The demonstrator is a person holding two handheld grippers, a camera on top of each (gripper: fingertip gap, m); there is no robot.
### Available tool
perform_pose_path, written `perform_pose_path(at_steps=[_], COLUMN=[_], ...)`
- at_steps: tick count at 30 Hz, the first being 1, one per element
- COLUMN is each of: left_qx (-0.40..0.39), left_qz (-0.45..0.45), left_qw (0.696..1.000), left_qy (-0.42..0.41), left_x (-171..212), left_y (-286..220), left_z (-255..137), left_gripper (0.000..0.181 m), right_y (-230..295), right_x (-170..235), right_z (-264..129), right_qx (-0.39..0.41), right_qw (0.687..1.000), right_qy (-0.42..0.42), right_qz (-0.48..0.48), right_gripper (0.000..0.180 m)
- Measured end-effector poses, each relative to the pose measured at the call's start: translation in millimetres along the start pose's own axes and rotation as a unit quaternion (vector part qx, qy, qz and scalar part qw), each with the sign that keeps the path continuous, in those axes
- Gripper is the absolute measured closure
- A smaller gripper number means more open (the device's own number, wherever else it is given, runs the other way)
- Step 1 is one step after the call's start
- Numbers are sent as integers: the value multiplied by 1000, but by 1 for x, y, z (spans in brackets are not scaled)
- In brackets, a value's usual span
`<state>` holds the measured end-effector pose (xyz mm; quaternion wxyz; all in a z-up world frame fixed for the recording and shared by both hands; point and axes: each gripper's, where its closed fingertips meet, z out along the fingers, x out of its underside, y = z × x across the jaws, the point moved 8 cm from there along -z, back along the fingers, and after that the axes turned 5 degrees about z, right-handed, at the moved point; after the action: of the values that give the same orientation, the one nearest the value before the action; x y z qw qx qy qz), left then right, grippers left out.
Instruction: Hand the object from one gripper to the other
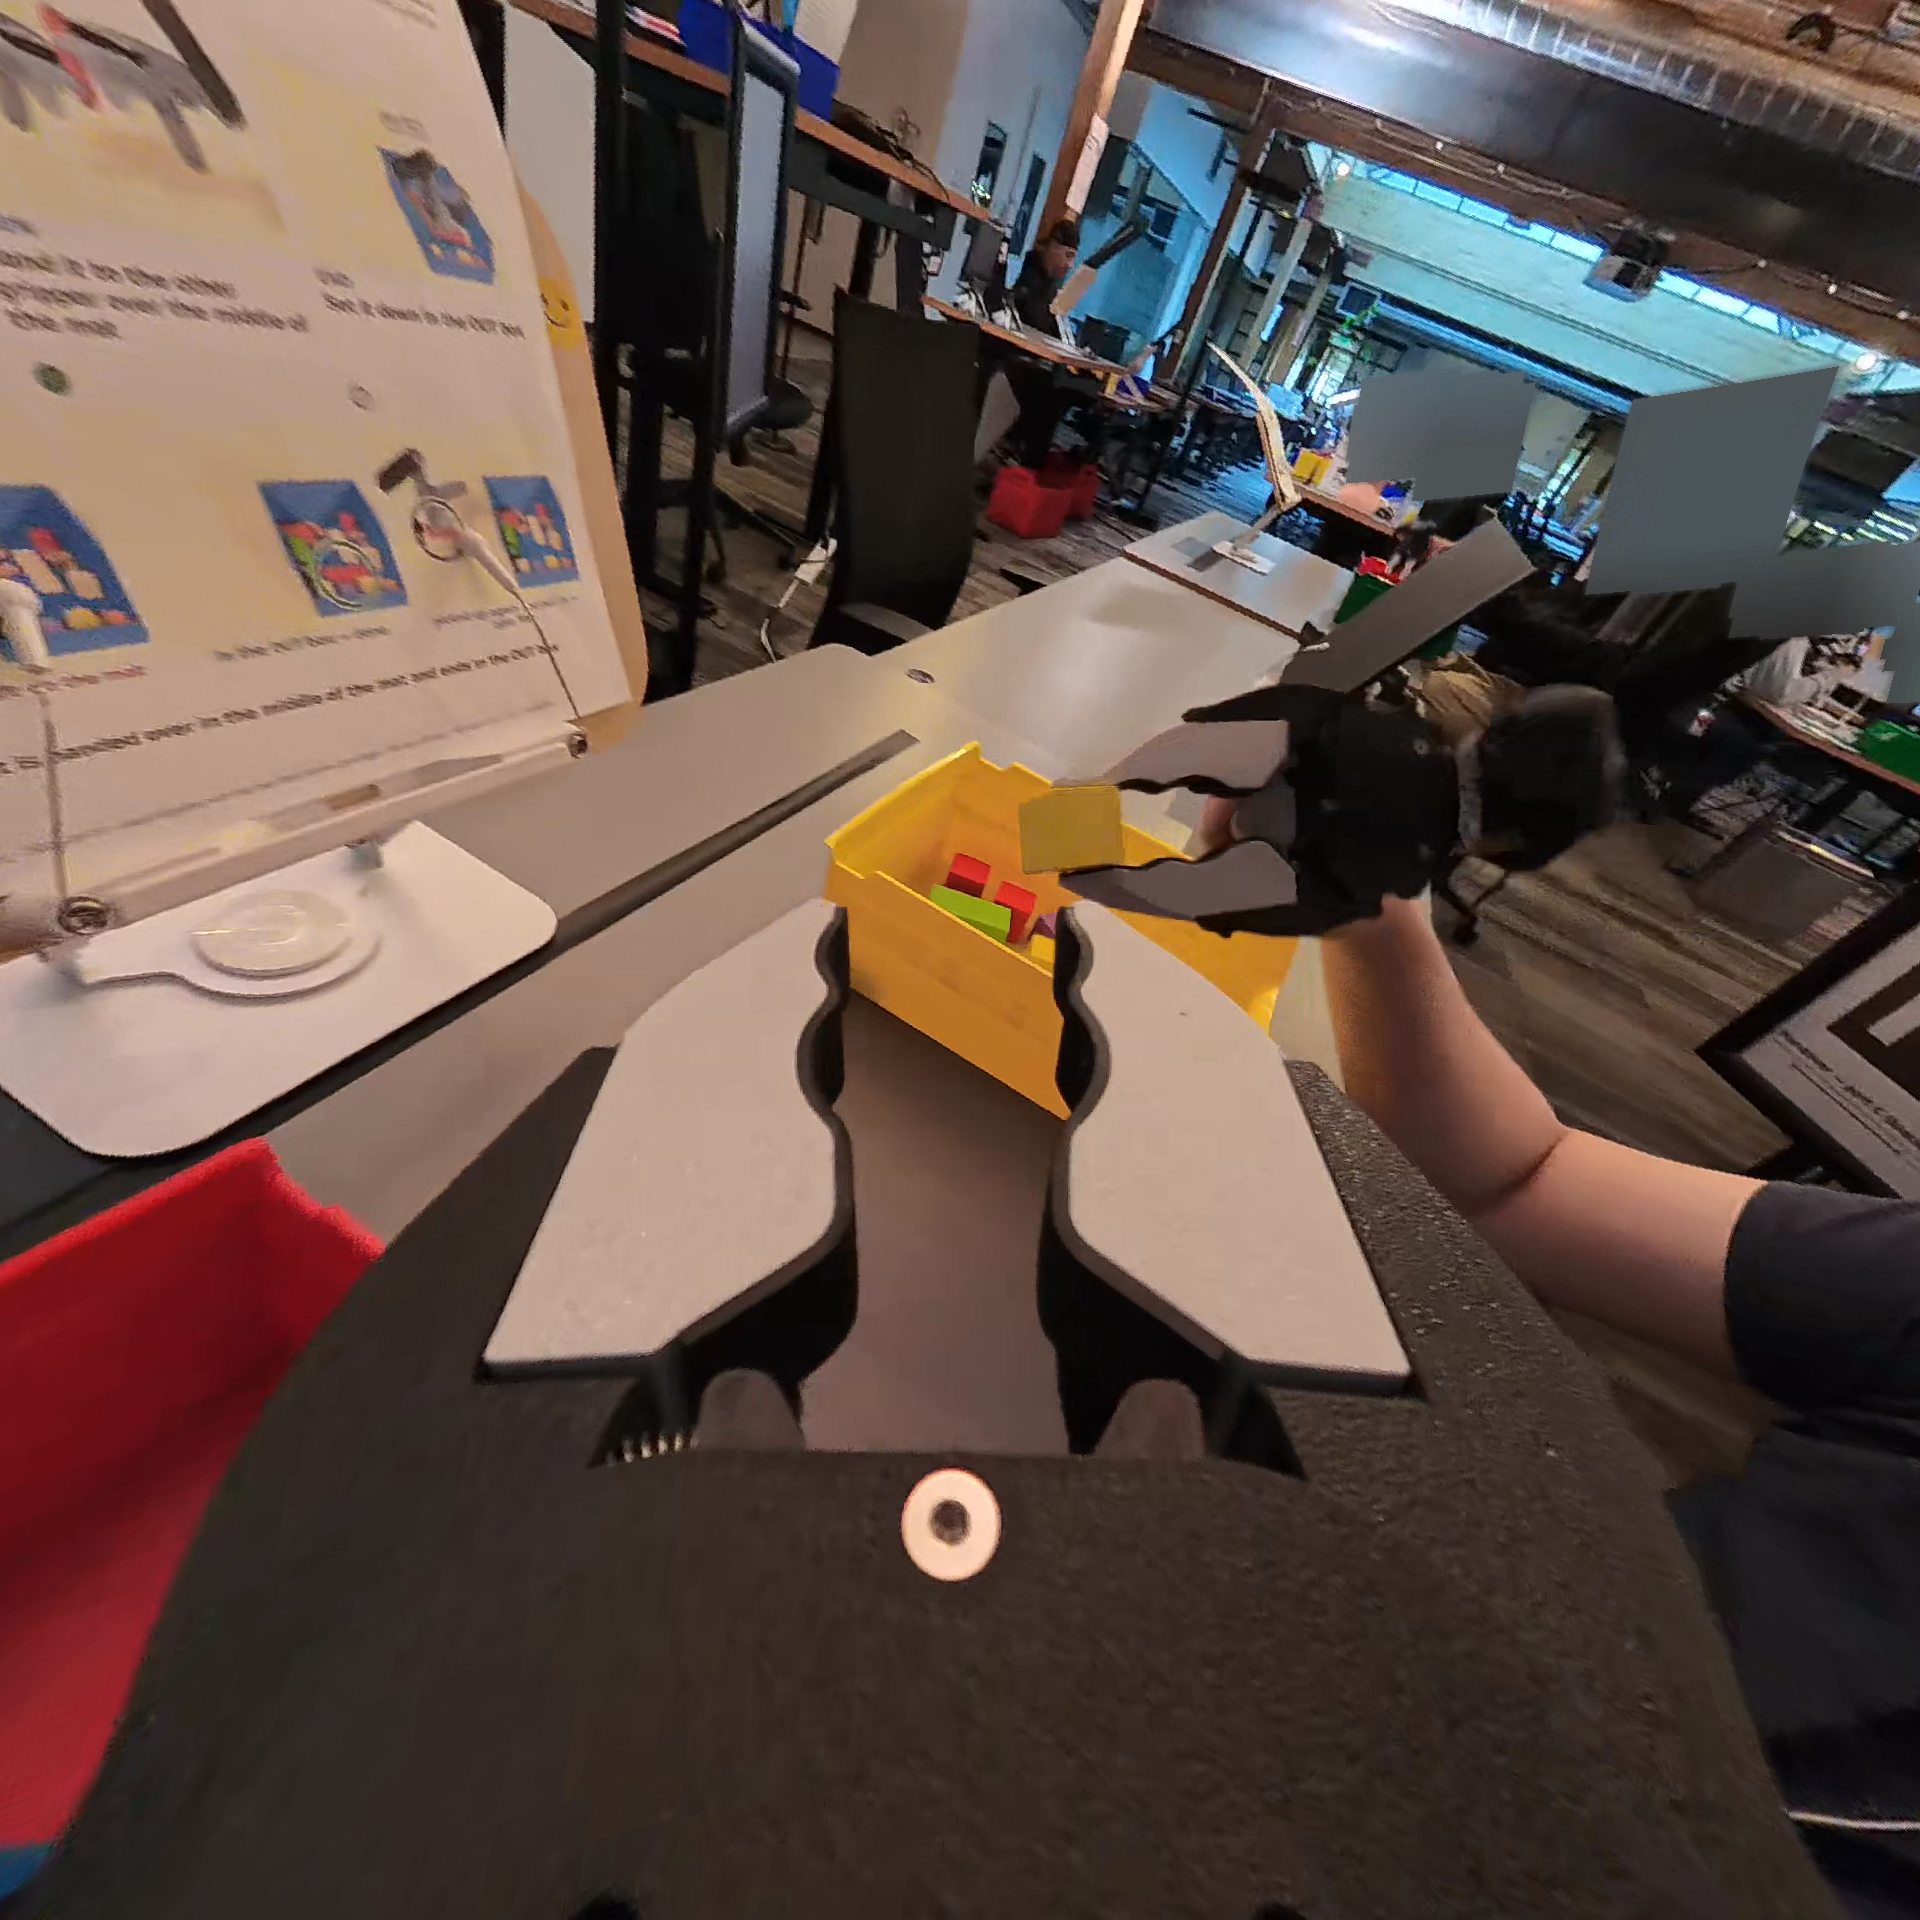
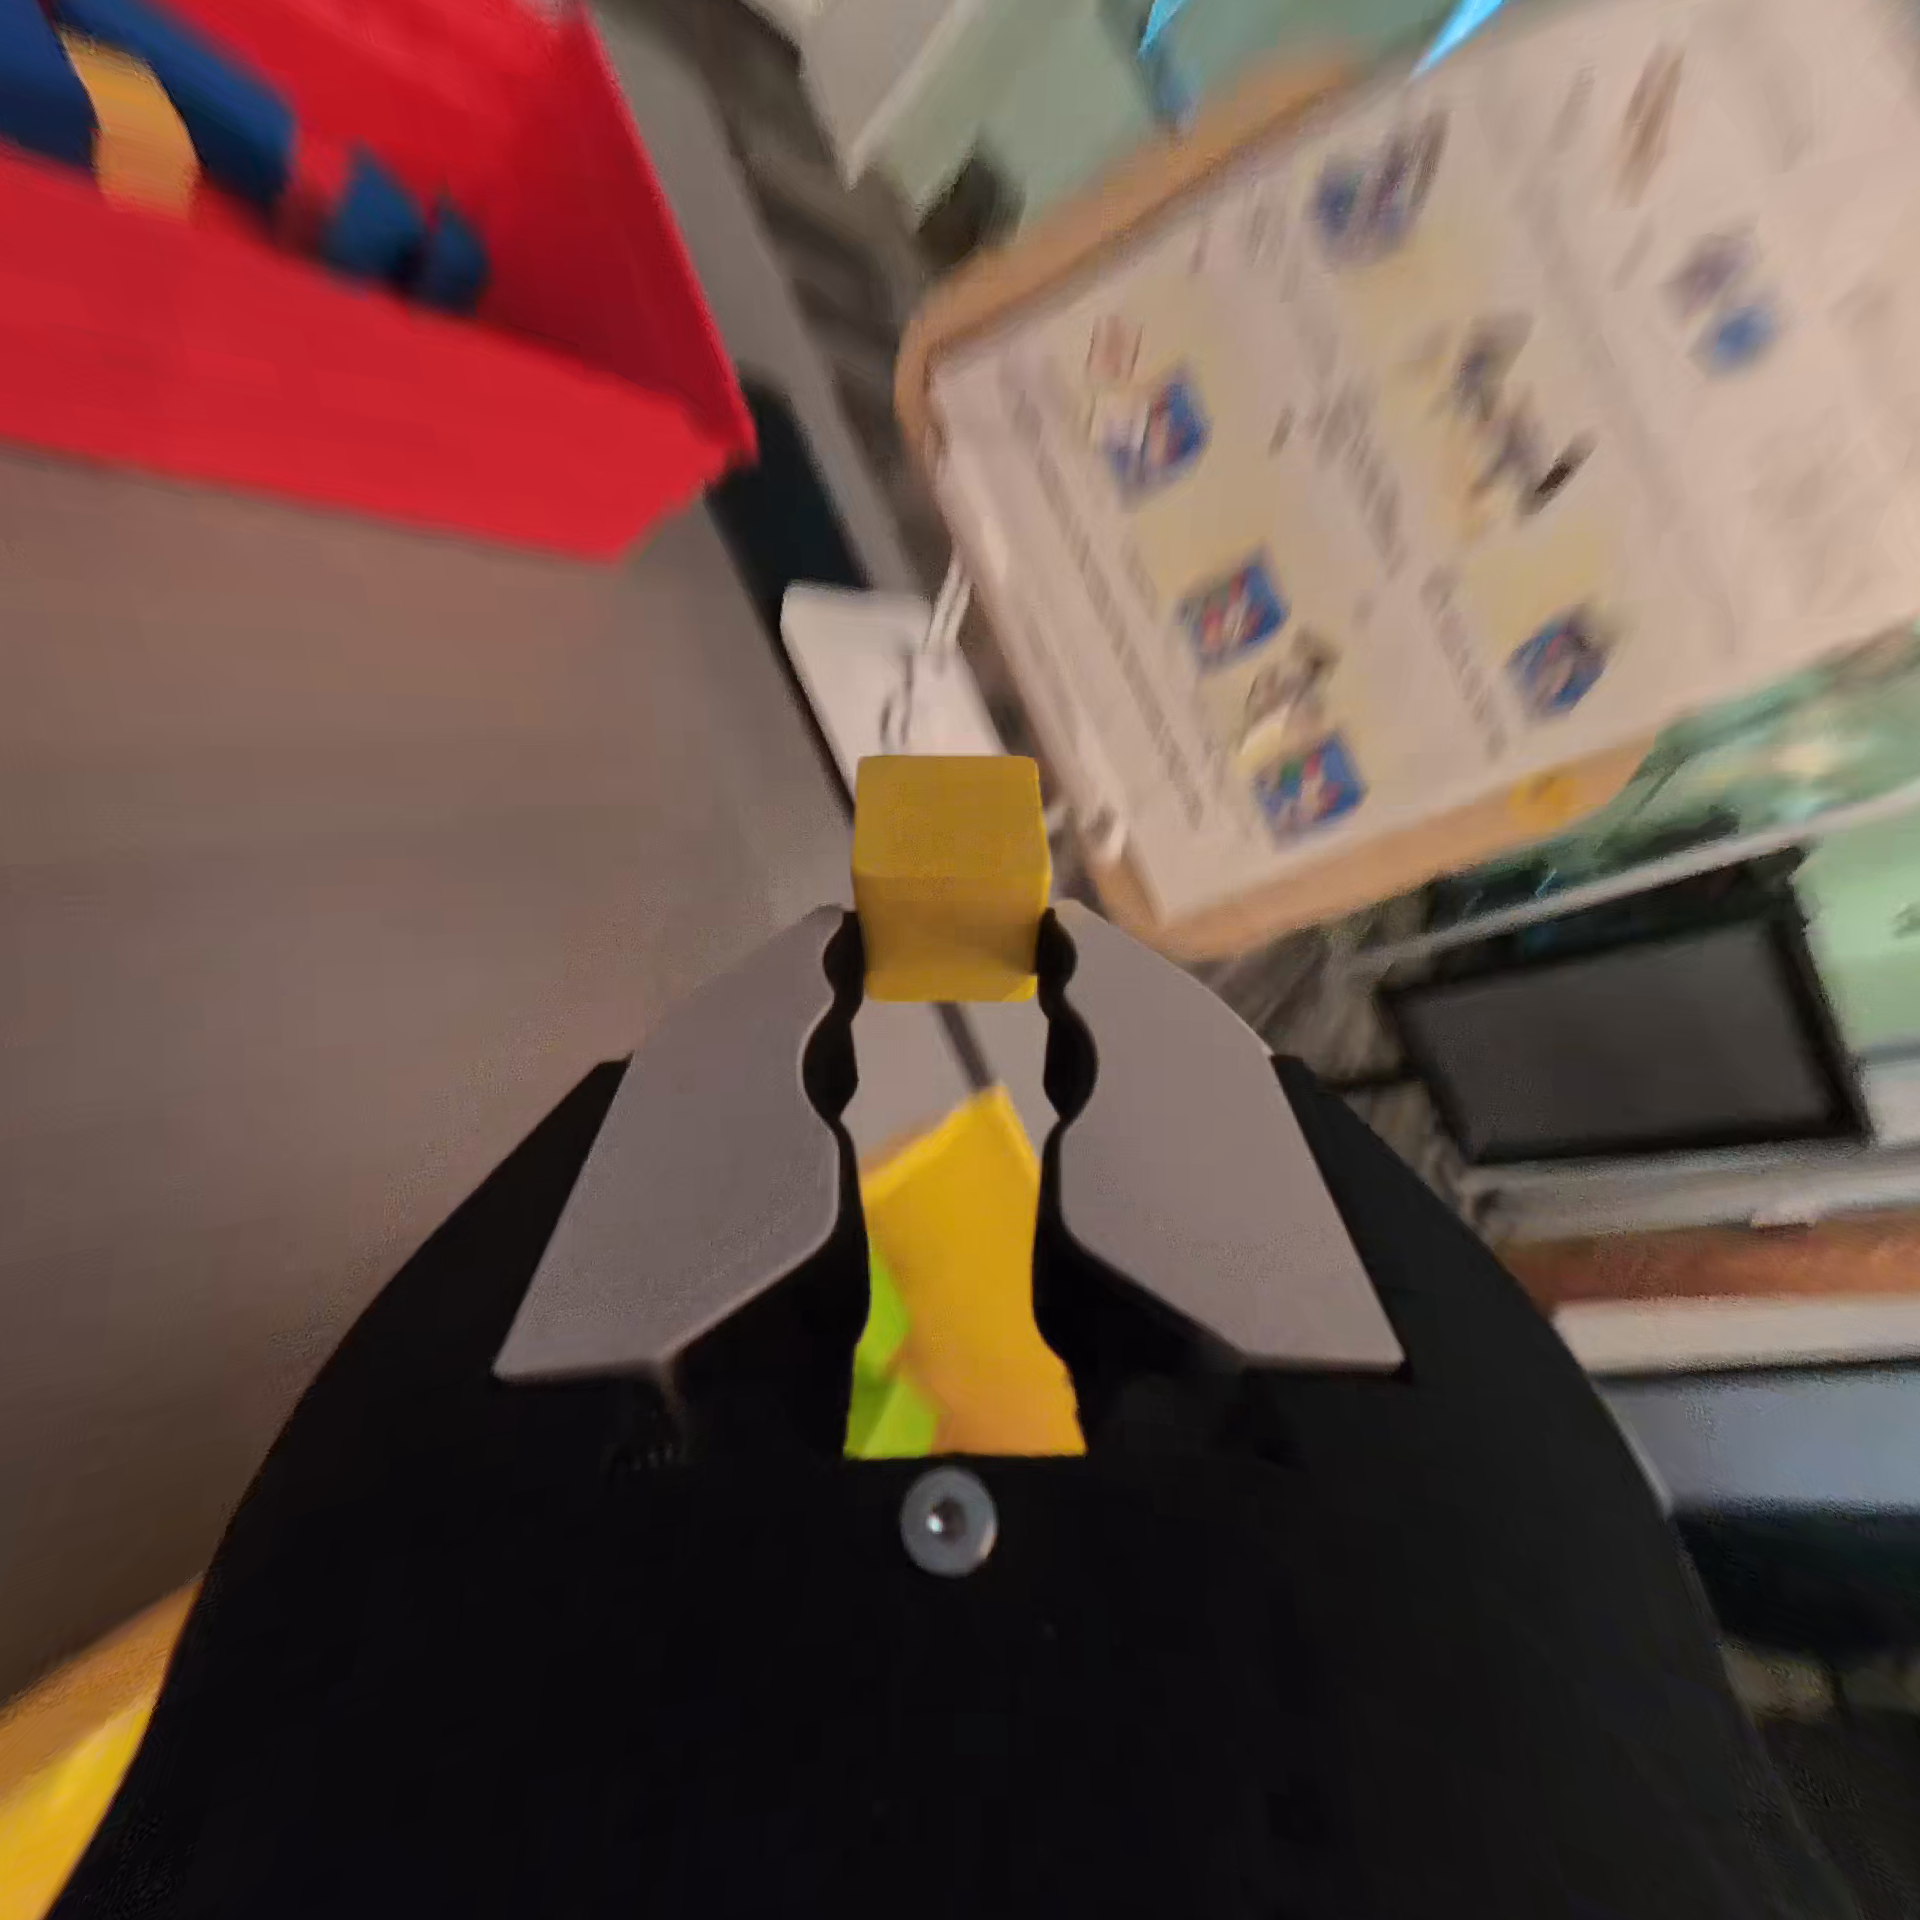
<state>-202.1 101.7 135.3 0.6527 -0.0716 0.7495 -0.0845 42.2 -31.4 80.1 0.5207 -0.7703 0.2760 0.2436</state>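
A yellow wooden block (image 2: pixel 948 883) is held between the fingertips of my right gripper (image 2: pixel 948 940), which is shut on it. In the left wrist view the same block (image 1: pixel 1070 828) shows in the right gripper (image 1: pixel 1075 836), held above the yellow bin (image 1: pixel 956 987), to the right and ahead of my left gripper. My left gripper (image 1: pixel 948 935) is open and empty, pointing at the bin's near wall above the grey table.
The yellow bin holds red, green and purple blocks (image 1: pixel 987 894). A red bin (image 2: pixel 343 353) with blue blocks sits on the other side; its corner shows at the lower left (image 1: pixel 135 1382). An instruction sheet on a white stand (image 1: pixel 270 935) stands behind. A person's forearm (image 1: pixel 1434 1091) reaches in from the right.
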Motion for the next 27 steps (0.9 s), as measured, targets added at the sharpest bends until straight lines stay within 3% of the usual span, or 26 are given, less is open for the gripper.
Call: perform_pose_path(at_steps=[4, 8, 10, 14, 27], left_qx=[-12, -24, -23, -21, -34], left_qz=[5, 12, 11, 10, 20], left_qw=[1000, 1000, 1000, 999, 998], left_qy=[-5, 4, 11, 23, 50], left_x=[-3, -3, -1, 1, 5], left_y=[0, 1, 1, 1, 1], left_z=[-8, -9, -7, -4, 2], left_gripper=[145, 145, 145, 145, 145], right_y=[-38, -30, -19, 6, 24], right_x=[68, 144, 166, 181, 194], right_z=[-18, -34, -34, -34, -5], right_qx=[-62, -178, -234, -337, -313], right_qw=[978, 905, 867, 808, 766], right_qy=[156, 337, 382, 425, 529], right_qz=[124, 188, 217, 233, 189], right_gripper=[146, 146, 146, 146, 146])
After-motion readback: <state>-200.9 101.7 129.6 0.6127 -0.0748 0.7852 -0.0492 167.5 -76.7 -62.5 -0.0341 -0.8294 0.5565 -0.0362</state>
